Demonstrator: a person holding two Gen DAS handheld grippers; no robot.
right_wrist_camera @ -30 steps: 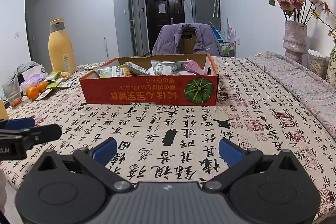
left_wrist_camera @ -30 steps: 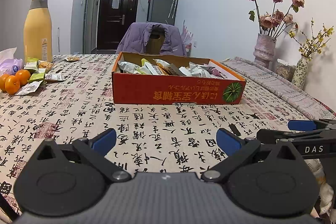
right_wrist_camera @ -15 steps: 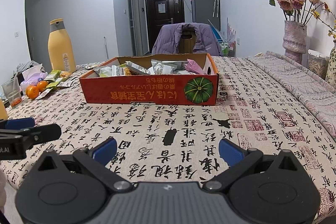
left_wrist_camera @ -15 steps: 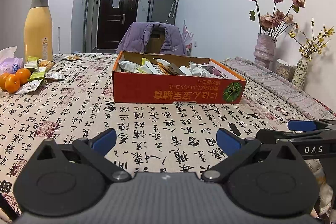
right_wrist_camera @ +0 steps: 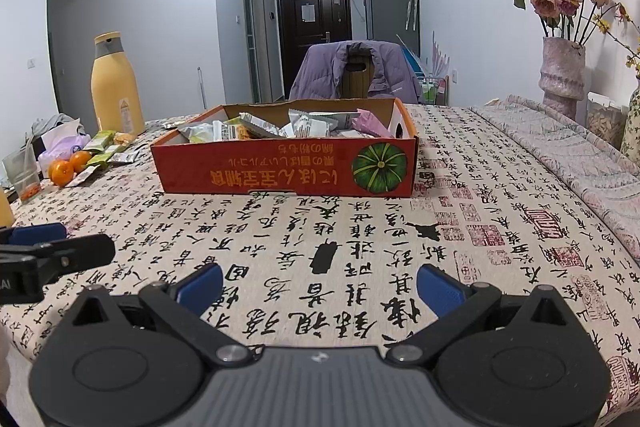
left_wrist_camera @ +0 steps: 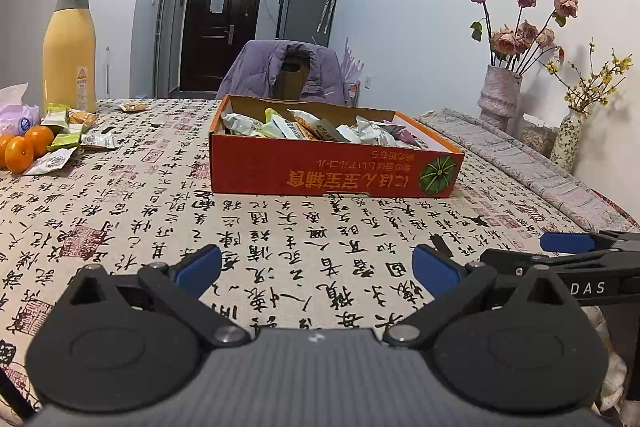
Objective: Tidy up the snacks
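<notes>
bare tablecloth [left_wrist_camera: 280, 239] from both grippers to red box [left_wrist_camera: 332, 175] — open path | box top open, packets piled inside | left: oranges [left_wrist_camera: 24, 147], loose packets [left_wrist_camera: 72, 143], yellow bottle [left_wrist_camera: 69, 47] | right: vases [left_wrist_camera: 500, 95] — well apart

The worktop [left_wrist_camera: 280, 239] wears a cream cloth printed with black brush characters and red seal stamps. The box [left_wrist_camera: 320, 173] is red-orange with yellow lettering and a green striped pumpkin picture. The packets [left_wrist_camera: 304, 129] in it are white, pale green and pink. The bottle [left_wrist_camera: 69, 47] is yellow with a grey collar. The oranges [left_wrist_camera: 26, 147] are bright orange. Each tool [left_wrist_camera: 316, 267] [right_wrist_camera: 320, 285] is black with blue pads.
</notes>
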